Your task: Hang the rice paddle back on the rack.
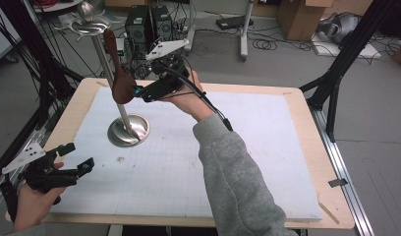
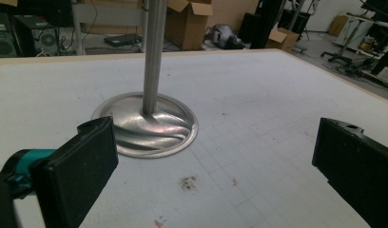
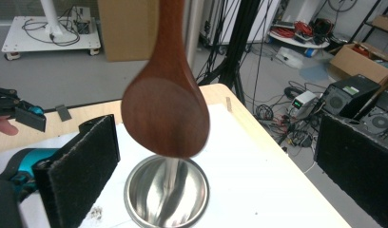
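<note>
A dark wooden spoon (image 1: 121, 86) hangs bowl-down beside the pole (image 1: 110, 73) of a steel stand, its handle reaching up to the stand's hooked top (image 1: 90, 24). My right gripper (image 1: 145, 78) is open at the spoon's bowl. In the right gripper view the bowl (image 3: 166, 109) floats between the wide-apart jaws of my right gripper (image 3: 216, 166), touching neither, above the stand's round base (image 3: 166, 192). My left gripper (image 1: 76, 157) rests open and empty at the near left of the table. It faces the base (image 2: 149, 126) and the pole (image 2: 154, 52).
A white foam sheet (image 1: 247, 147) covers the wooden table (image 1: 311, 137). Small dark stains (image 2: 188, 183) mark the sheet near the base. Black frame legs (image 1: 336, 83) stand at the right edge. Computer towers (image 1: 149, 24), cables and boxes lie on the floor beyond.
</note>
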Tool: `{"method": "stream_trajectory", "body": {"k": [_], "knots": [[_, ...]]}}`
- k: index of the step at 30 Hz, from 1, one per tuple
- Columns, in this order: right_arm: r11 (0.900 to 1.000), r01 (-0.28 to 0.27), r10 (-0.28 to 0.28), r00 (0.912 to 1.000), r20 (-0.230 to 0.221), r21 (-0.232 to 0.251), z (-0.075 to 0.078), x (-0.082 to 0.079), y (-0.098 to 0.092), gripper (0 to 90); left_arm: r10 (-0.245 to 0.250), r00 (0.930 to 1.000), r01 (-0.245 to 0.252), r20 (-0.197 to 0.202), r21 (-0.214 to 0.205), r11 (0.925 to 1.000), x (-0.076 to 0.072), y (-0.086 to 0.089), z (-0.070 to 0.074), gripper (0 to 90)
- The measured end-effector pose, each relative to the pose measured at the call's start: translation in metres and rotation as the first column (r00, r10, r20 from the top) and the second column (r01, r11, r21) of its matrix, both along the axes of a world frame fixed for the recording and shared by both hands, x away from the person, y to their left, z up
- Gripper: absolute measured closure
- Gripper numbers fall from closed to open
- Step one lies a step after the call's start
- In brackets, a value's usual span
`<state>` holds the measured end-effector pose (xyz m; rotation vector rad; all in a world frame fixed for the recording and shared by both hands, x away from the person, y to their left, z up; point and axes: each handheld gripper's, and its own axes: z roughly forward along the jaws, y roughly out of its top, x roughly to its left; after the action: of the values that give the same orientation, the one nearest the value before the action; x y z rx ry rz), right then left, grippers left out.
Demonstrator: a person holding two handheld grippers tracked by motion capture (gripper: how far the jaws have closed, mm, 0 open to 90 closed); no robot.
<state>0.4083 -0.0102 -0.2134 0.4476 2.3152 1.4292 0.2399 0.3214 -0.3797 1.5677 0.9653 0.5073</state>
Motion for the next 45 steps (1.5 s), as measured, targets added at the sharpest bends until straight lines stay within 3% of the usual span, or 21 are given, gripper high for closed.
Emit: {"method": "stream_trajectory", "body": {"k": [13,19,26,30,45], "knots": [[0.9992,0.038,-0.038,0.9993,-0.006,-0.011,-0.013,0.001,-0.041,0.0,-0.062,0.998,0.062,-0.007,0.013,0.998,0.026,-0.027,-0.002,1.8],[0.998,0.062,-0.062,0.998,-0.008,0.01,-0.016,0.001,-0.064,0.0,-0.084,0.9964,0.084,-0.005,0.012,0.9964,0.031,-0.031,-0.002,1.8],[0.9969,0.075,-0.075,0.9971,-0.014,0.021,-0.026,0.0,-0.091,0.0,-0.087,0.9962,0.087,0.006,0.003,0.9962,0.032,-0.033,0.0,1.8],[0.9977,0.063,-0.063,0.9977,-0.024,0.026,-0.031,-0.002,-0.104,0.0,-0.062,0.9977,0.062,0.027,0.005,0.9981,0.032,-0.032,0.001,1.8],[0.9941,0.089,-0.085,0.9947,-0.057,0.062,-0.056,-0.009,-0.153,0.0,-0.07,0.9974,0.07,0.017,0.009,0.9975,0.034,-0.034,0.0,1.8]]}}
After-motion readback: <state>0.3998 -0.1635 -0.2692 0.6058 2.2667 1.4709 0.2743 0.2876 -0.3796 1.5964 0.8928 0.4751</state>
